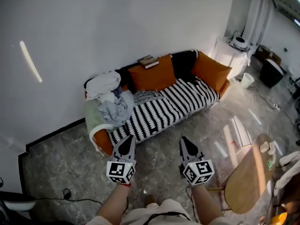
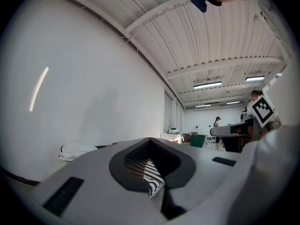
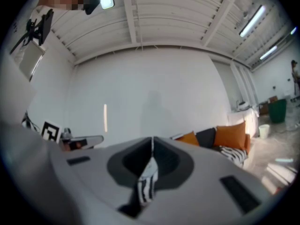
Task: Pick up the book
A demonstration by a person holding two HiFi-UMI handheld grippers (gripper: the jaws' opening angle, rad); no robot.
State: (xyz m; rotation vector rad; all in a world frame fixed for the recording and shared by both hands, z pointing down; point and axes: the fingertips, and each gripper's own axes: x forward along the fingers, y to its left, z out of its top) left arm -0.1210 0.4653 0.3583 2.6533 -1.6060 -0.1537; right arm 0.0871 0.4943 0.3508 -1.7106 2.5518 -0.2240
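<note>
2 grippers were noted low in the head view, side by side, both pointed level toward the sofa [image 1: 206,97] and well apart from it.

- Left gripper [image 1: 127,140]: jaws closed together, nothing held. Only striped fabric was seen through the opening behind its tips.
- Right gripper [image 1: 187,141]: jaws likewise closed, nothing held.
- 1 book [image 1: 148,61]: laid flat on top of the sofa's backrest, against the white wall [image 1: 117,22], just above the left orange cushion [image 1: 152,75]. It was touched by neither gripper.
- 1 more orange cushion [image 1: 210,71]: propped at the sofa's right end.
- 1 black-and-white striped cover [image 1: 164,109]: spread over the seat.
- 1 pile of clothes [image 1: 110,100]: white and grey, heaped at the sofa's left end.
- 1 round wooden table [image 1: 251,177]: stood on the grey floor [image 1: 61,158] to the right of the right gripper.
- 1 white bin [image 1: 247,80]: placed on the floor beyond the sofa's right end.
</note>
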